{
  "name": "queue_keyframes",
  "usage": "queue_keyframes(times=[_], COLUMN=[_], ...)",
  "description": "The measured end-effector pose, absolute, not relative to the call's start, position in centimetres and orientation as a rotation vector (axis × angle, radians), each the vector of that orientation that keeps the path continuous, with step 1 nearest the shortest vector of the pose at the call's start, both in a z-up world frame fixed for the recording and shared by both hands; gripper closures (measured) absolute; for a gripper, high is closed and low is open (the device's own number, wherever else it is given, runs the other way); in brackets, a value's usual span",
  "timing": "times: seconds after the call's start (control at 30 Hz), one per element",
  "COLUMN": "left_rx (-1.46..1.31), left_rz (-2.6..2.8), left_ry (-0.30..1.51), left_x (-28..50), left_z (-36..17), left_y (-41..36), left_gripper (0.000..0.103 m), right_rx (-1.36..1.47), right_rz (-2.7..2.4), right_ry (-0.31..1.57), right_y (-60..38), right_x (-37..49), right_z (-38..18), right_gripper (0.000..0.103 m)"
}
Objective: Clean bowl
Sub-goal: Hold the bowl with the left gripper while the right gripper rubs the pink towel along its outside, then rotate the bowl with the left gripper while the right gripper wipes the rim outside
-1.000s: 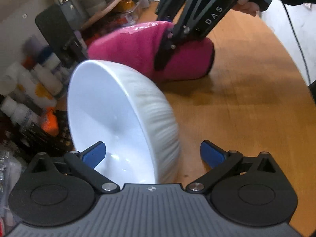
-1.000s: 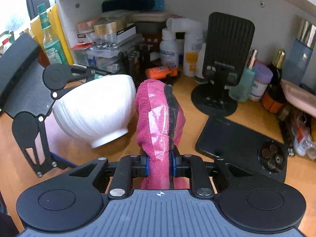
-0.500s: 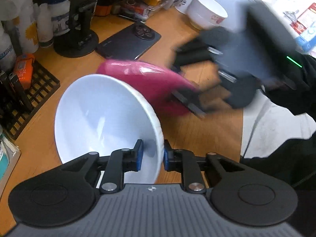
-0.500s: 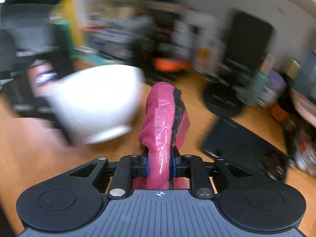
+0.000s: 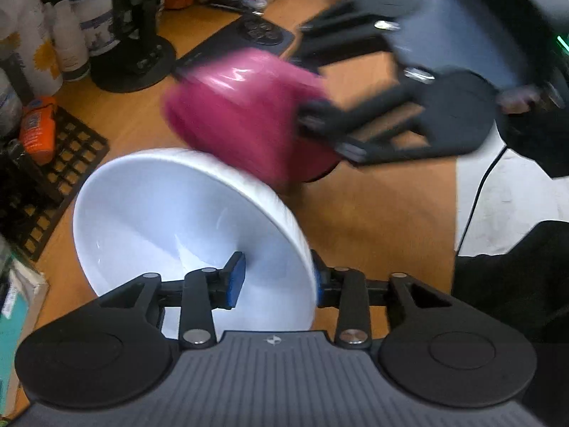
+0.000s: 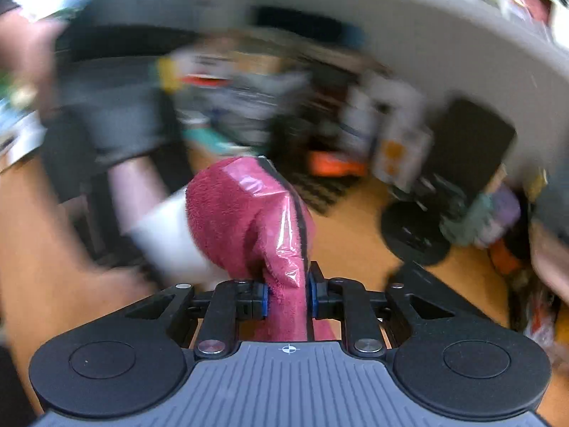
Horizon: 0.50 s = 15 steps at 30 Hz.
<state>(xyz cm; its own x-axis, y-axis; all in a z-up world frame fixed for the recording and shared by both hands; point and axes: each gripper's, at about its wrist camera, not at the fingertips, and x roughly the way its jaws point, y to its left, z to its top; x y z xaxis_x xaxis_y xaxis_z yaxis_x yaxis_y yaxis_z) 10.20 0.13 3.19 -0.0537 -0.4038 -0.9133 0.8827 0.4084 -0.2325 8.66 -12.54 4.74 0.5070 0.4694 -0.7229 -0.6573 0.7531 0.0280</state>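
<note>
A white ribbed bowl (image 5: 170,220) is tilted on the wooden table, its inside facing me in the left wrist view. My left gripper (image 5: 276,279) straddles its near rim and its jaws are opening. One pad stands inside the bowl, clear of the wall, and the other is against the outside. A rolled pink cloth (image 5: 242,114) hangs just over the far rim, with my right gripper (image 5: 320,121) shut on it. In the blurred right wrist view the cloth (image 6: 249,213) sticks out from the right gripper (image 6: 287,299), with the bowl (image 6: 167,242) behind it at the left.
A dark phone (image 5: 249,39) and a black stand (image 5: 135,57) sit behind the cloth. Bottles (image 5: 71,35), an orange tube (image 5: 37,128) and a black grid tray (image 5: 53,178) crowd the left. The table edge (image 5: 457,195) runs down the right, beside a cable and a dark sleeve (image 5: 515,277).
The left jaws closed from wide onto the bowl's rim and have now spread apart again. The right gripper has swung the pink cloth closer, over the bowl's far rim.
</note>
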Motion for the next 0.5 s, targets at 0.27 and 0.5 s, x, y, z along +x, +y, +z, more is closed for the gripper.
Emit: queue_keyframes(times=[0.27,0.5], left_rx=[0.769,0.695], left_rz=[-1.047,-1.026], left_ry=[0.861,0.838], left_x=[5.0,5.1], left_z=[0.2,0.7], left_y=[1.6,2.6], left_gripper=[0.0,0.058], right_rx=[-0.18,-0.175], right_rz=[0.673,0.679], right_ry=[0.86,0.862], right_y=[-13.5,-13.6], right_x=[9.5,9.4], right_z=[2.2,2.3], right_gripper=[0.081,0.081])
